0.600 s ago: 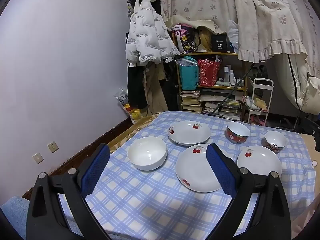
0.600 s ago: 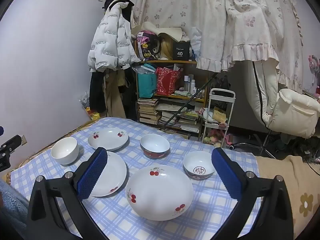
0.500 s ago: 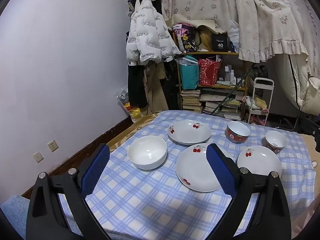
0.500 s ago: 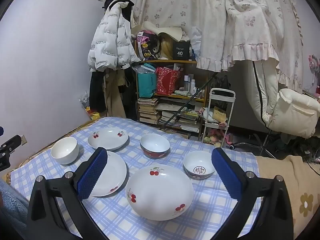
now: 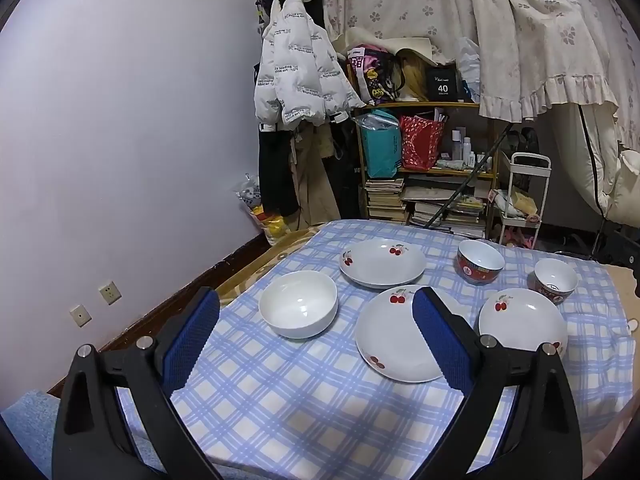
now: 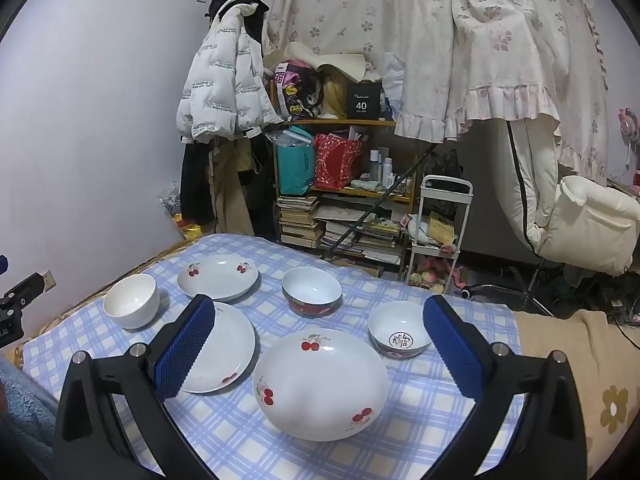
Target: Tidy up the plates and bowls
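Note:
Three white cherry-print plates and three bowls sit on a blue checked tablecloth (image 5: 280, 392). In the left wrist view a plain white bowl (image 5: 298, 309) lies ahead of my open left gripper (image 5: 316, 340), with a plate (image 5: 394, 338) partly behind its right finger. Farther back are another plate (image 5: 382, 268), a red-sided bowl (image 5: 480, 261), a small patterned bowl (image 5: 555, 280) and a third plate (image 5: 522, 326). My right gripper (image 6: 318, 350) is open and empty above the nearest plate (image 6: 322, 376). The small patterned bowl (image 6: 399, 335), red-sided bowl (image 6: 312, 291), white bowl (image 6: 132, 306) and two plates (image 6: 228, 346) (image 6: 218, 277) lie beyond.
A cluttered wooden shelf (image 5: 424, 168) with books and bags stands behind the table, beside a hanging white jacket (image 5: 298, 68). A small white cart (image 6: 440, 232) and a cream chair (image 6: 592, 224) stand to the right. The purple wall (image 5: 120, 140) runs along the left.

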Action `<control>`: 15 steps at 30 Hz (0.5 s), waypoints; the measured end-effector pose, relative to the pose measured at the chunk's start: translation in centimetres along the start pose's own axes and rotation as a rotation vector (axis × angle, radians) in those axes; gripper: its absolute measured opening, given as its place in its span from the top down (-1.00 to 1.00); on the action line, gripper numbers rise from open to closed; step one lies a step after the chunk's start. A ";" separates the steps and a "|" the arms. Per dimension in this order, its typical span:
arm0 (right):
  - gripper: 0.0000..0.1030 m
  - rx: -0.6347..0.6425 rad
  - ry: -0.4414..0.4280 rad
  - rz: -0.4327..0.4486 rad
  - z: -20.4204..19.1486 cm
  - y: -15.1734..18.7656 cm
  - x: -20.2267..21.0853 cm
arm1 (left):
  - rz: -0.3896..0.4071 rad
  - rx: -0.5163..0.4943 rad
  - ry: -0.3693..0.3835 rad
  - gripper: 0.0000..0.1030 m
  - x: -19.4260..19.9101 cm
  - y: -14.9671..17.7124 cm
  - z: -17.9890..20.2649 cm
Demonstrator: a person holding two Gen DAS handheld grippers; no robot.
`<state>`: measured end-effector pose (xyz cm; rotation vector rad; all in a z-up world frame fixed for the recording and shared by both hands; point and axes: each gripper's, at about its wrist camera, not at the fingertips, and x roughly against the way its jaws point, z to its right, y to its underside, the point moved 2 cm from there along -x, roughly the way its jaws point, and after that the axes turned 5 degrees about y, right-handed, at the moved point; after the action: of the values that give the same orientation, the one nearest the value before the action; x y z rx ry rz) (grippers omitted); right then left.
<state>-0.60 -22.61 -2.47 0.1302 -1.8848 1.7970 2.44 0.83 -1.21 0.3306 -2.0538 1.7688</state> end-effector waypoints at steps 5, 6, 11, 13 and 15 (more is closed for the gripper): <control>-1.00 -0.001 -0.001 0.000 0.0 0.0 0.0 | 0.000 -0.001 -0.002 -0.86 0.1 0.0 0.1; -1.00 -0.001 -0.001 0.000 0.0 0.0 0.0 | 0.001 -0.001 -0.003 -0.86 -0.1 0.2 -0.2; -1.00 -0.001 -0.001 0.000 0.0 0.1 0.0 | 0.003 -0.003 -0.006 -0.86 -0.1 0.1 -0.2; -1.00 -0.001 -0.001 -0.001 0.0 0.1 -0.1 | 0.004 -0.005 -0.005 -0.86 -0.2 0.4 -0.3; -1.00 -0.001 0.000 -0.001 0.0 0.1 0.0 | 0.004 -0.005 -0.007 -0.86 0.0 0.3 -0.1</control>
<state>-0.60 -22.60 -2.57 0.1308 -1.8858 1.7952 2.34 0.99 -1.52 0.3322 -2.0651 1.7671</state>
